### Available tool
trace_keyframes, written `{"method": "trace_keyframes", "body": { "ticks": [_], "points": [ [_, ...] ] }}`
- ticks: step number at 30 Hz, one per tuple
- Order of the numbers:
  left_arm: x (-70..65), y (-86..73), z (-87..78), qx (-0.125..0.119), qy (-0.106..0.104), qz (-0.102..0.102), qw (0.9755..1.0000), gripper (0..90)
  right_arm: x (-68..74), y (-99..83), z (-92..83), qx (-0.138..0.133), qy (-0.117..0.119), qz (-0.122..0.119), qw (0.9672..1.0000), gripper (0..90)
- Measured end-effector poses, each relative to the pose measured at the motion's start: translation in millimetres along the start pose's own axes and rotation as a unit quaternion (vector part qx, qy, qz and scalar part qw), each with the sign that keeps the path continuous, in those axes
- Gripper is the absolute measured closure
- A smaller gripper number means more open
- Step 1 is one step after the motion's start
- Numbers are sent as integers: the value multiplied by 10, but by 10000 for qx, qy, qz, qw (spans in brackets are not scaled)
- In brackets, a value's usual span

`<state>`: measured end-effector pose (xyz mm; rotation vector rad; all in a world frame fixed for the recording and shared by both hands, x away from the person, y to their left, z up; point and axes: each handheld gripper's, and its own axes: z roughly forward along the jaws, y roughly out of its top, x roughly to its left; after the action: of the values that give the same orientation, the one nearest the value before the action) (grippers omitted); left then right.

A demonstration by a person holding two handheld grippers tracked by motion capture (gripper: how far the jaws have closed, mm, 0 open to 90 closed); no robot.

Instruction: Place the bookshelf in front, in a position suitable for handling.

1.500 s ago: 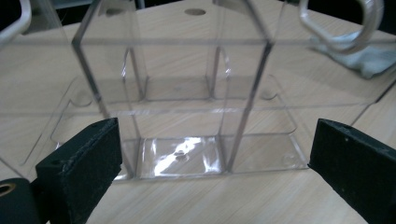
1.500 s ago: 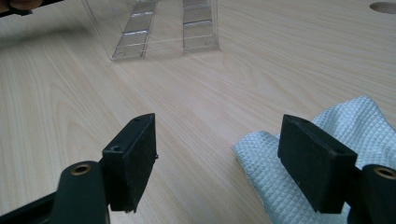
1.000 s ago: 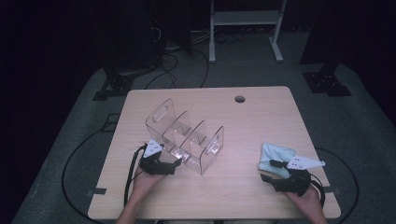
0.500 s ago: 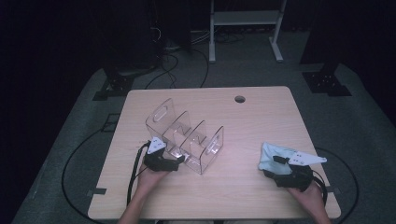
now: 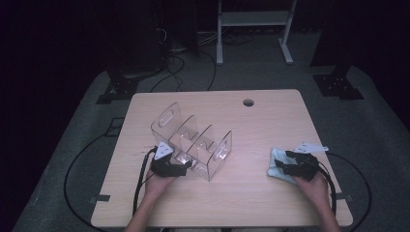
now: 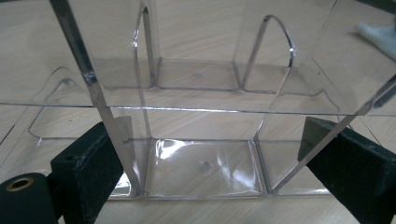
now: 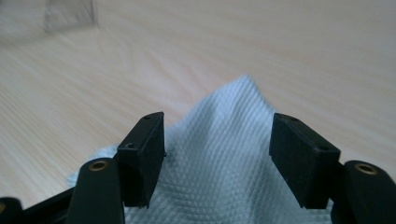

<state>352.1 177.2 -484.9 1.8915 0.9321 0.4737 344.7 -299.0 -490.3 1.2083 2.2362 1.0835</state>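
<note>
The table is a pale wooden top carrying two things well apart: a clear plastic organizer left of centre and a light blue cloth near the right edge.

The organizer stands upright, with tall dividers splitting it into open compartments. Every compartment I can see through its walls holds nothing; the left gripper view shows bare clear floors.

The left gripper sits at the organizer's near corner. Its jaws have just been closing slightly yet stand wide apart, with the organizer's near wall and two dividers between them, and I cannot see either pad pressing on the plastic.

The cloth lies bunched on the table, a raised fold peaking between the jaws of the right gripper. Those jaws have just been closing too, but both are clear of the fabric, so nothing is gripped yet.

As for risks, the smooth plastic may slip or tip if the left jaws bite only a thin edge. The right jaws might pinch only the top of the fold, so the cloth could slide out when lifted.
</note>
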Motion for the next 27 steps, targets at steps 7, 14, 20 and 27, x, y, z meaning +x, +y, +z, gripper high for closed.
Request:
{"method": "trace_keyframes", "body": {
  "ticks": [7, 14, 20, 27],
  "points": [
    [-47, -3, -16, 21, -41, 52, 10000, 66, 31, -17, 92, 261, -214, 103, 9994, 441],
    [-127, -28, -82, 89, -102, 124, 9998, 67, 84, -46, 24, 279, -365, 381, 9982, 774],
    [-174, -32, -91, 72, -63, 101, 9999, 67, 166, -69, -17, 260, 0, 608, 9978, 817],
    [-234, -9, -62, 115, -54, 125, 9998, 68, 518, 245, -136, -704, 618, 211, 9954, 818]
  ]
}}
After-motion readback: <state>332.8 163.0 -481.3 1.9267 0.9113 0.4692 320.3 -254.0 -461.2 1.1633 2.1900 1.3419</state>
